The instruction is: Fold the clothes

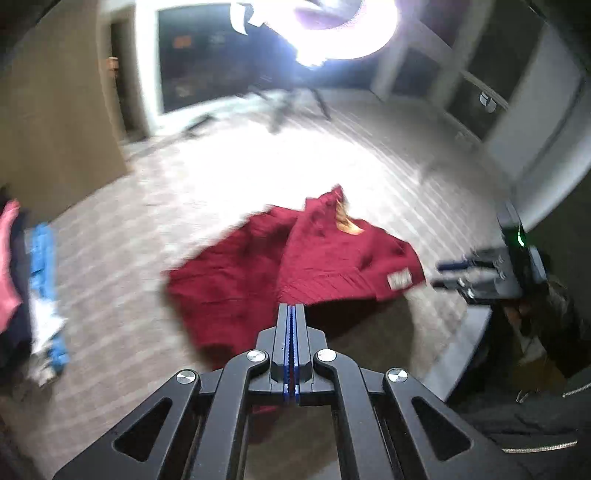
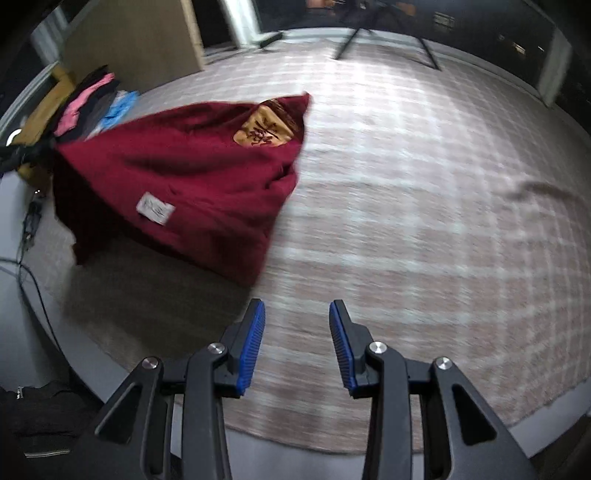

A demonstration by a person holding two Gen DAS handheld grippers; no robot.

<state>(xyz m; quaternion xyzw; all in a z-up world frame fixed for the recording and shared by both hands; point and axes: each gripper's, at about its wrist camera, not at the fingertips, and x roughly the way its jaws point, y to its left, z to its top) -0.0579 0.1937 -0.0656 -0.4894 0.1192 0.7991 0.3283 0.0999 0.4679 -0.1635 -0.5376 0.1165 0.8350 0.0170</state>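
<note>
A dark red garment (image 1: 258, 273) with a white tag and a gold patch hangs partly lifted over the striped rug. My left gripper (image 1: 292, 310) is shut on its near edge. In the right wrist view the same garment (image 2: 177, 177) is raised at its left corner and casts a shadow on the rug. My right gripper (image 2: 297, 314) is open and empty, above the rug to the right of the garment. It also shows in the left wrist view (image 1: 454, 275) at the far right, apart from the cloth.
A pile of pink, blue and dark clothes (image 2: 92, 103) lies at the rug's far left, also in the left wrist view (image 1: 33, 288). A tripod (image 2: 384, 33) stands at the back. A cable (image 2: 33, 280) runs along the grey floor. A wooden panel (image 2: 140, 37) stands at the back left.
</note>
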